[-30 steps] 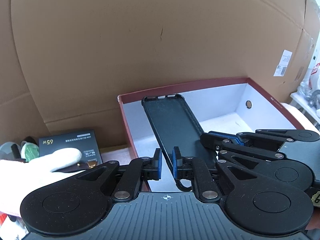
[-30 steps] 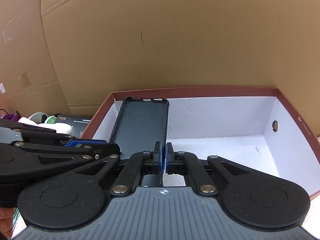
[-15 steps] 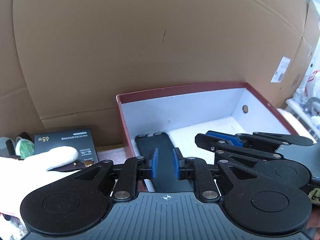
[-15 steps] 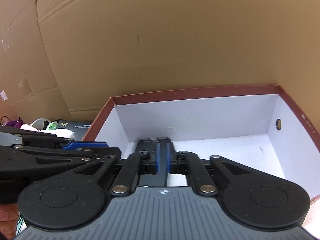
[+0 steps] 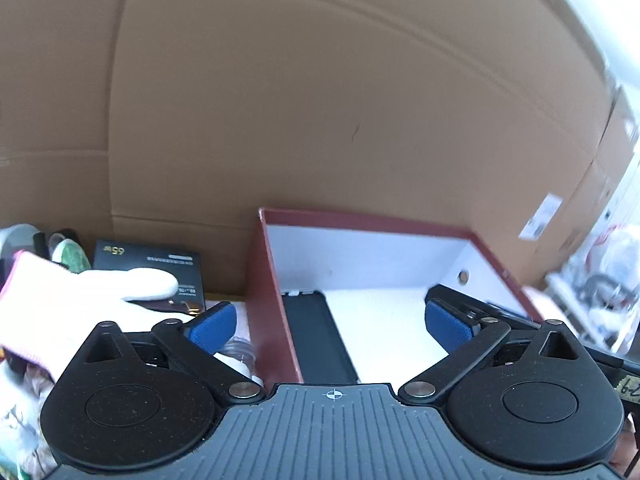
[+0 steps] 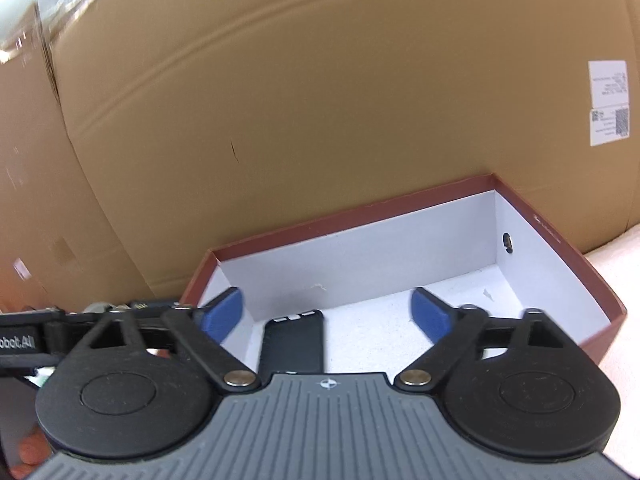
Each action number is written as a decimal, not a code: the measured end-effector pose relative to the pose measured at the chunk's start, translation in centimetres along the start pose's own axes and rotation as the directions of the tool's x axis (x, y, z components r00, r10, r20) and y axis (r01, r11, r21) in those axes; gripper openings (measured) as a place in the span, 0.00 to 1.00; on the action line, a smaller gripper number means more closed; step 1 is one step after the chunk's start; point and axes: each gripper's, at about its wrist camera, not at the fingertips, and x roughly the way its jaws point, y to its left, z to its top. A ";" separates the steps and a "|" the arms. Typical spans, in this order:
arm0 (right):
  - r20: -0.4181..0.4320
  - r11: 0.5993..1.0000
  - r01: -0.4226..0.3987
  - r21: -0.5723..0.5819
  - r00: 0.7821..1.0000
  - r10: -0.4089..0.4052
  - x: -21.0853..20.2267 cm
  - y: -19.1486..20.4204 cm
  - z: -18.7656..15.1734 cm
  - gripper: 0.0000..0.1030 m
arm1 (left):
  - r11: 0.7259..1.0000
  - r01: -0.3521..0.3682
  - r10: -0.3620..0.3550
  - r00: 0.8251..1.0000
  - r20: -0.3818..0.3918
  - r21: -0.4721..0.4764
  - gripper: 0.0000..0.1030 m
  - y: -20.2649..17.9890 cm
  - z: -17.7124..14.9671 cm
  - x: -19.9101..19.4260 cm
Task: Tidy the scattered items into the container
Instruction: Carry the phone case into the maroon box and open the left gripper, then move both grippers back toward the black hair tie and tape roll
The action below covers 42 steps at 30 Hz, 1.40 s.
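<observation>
A black phone case lies flat on the white floor of the dark red box, against its left wall. It also shows in the right wrist view, inside the same box. My left gripper is open and empty, above the box's left wall. My right gripper is open and empty, above the box's near left part, over the case.
A tall brown cardboard wall stands behind the box. Left of the box lie a black 65W charger box, a white gloved hand and small clutter. Bags and a rack are at the far right.
Both grippers opened and let go of the phone case, which now lies flat in the box. Both grippers pulled up and back.
</observation>
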 end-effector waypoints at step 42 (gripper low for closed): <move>-0.074 0.990 -0.099 -0.104 0.993 0.092 -7.1 10.7 -13.0 1.00 | 0.969 -0.169 0.157 0.985 -0.074 -0.183 1.00 11.2 -16.3 -13.0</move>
